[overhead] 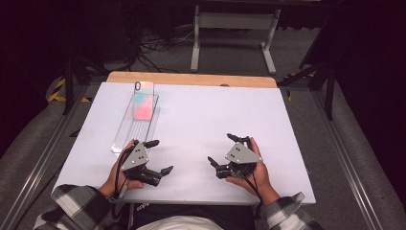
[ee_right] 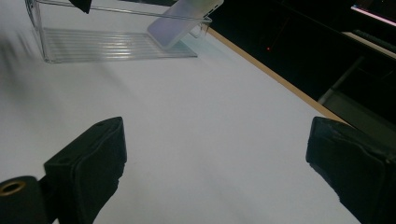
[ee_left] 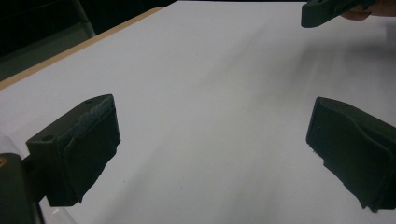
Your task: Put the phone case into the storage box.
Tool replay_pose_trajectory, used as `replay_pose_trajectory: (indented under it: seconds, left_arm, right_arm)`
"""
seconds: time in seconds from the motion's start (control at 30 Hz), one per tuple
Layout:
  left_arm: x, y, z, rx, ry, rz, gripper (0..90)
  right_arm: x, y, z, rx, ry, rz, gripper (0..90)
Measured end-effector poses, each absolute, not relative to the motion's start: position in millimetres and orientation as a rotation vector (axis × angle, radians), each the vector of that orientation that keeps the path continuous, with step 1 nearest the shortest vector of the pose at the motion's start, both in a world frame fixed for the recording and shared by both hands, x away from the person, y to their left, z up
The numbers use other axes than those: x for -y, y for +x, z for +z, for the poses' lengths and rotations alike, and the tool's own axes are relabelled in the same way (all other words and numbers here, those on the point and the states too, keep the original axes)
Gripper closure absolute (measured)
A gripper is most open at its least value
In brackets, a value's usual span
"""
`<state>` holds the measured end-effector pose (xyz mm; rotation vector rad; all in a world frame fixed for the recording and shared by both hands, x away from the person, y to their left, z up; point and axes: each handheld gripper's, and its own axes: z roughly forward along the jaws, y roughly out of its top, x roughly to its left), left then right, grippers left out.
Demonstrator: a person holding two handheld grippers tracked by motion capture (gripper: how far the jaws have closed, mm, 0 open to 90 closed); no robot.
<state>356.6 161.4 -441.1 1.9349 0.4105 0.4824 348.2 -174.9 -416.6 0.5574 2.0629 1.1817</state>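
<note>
A: On the white table (overhead: 201, 120), both grippers rest near the front edge, well apart.
B: Jaws?
A: Left gripper (overhead: 160, 155) spread, nothing between; right gripper (overhead: 221, 150) likewise.
B: Phone?
A: Phone (overhead: 143, 99) leans on the clear tray (overhead: 125, 135), far left.

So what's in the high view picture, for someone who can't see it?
A person's two hands hold a left gripper and a right gripper, fingers open, over a white table. A phone leans in a clear tray at far left.
</note>
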Motion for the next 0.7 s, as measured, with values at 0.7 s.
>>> replay_pose_trajectory:
  seconds: [0.7]
  left_arm:
    - [-161.2, 352.7, -439.1, -0.394, 1.942, 0.499, 2.8]
  right_arm:
    - [175.4, 351.5, -417.6, -2.07, 0.58, 1.171, 5.1]
